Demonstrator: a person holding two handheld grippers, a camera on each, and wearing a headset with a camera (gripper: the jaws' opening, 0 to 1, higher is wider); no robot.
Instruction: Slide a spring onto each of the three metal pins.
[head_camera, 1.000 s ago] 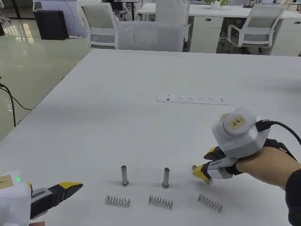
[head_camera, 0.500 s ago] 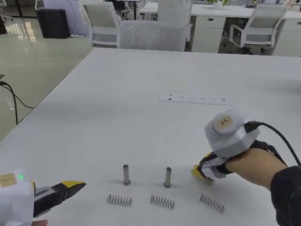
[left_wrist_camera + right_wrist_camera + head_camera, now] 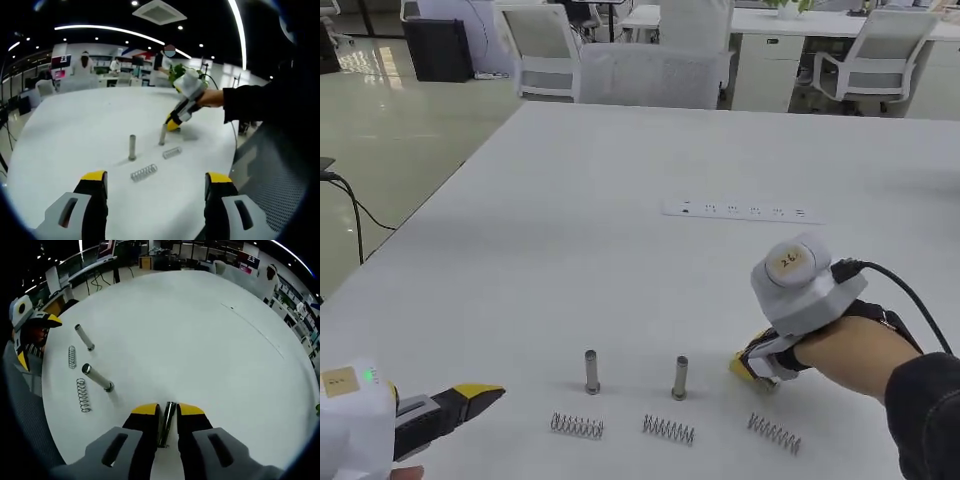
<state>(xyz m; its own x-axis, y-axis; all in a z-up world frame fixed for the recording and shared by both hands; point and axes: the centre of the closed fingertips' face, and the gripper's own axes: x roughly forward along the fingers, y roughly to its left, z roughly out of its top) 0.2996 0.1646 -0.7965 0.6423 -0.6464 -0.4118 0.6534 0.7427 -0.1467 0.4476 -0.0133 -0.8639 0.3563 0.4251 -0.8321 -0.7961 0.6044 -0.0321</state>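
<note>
- White surface [image 3: 620, 190] carries all parts.
- Right tool [image 3: 752, 368], lower right of head view, pinches the third pin [image 3: 167, 422].
- Left tool [image 3: 156, 181], bottom of left gripper view, jaws spread.
- Two pins [image 3: 591, 371] stand upright, bottom centre of head view.
- Three springs [image 3: 668, 430] lie in a row just below the pins.

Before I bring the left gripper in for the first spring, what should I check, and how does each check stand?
1. Left gripper jaws apart, nothing between them: ok.
2. Right gripper closed on the short cylindrical steel pin: ok.
3. Two other steel pins upright on the white table: ok.
4. Three coiled wire springs lying loose in front of the pins, apart from each other: ok.
5. Springs on pins: not ok, none threaded yet.
6. Held pin's base seated flat on the table: cannot tell.
</note>
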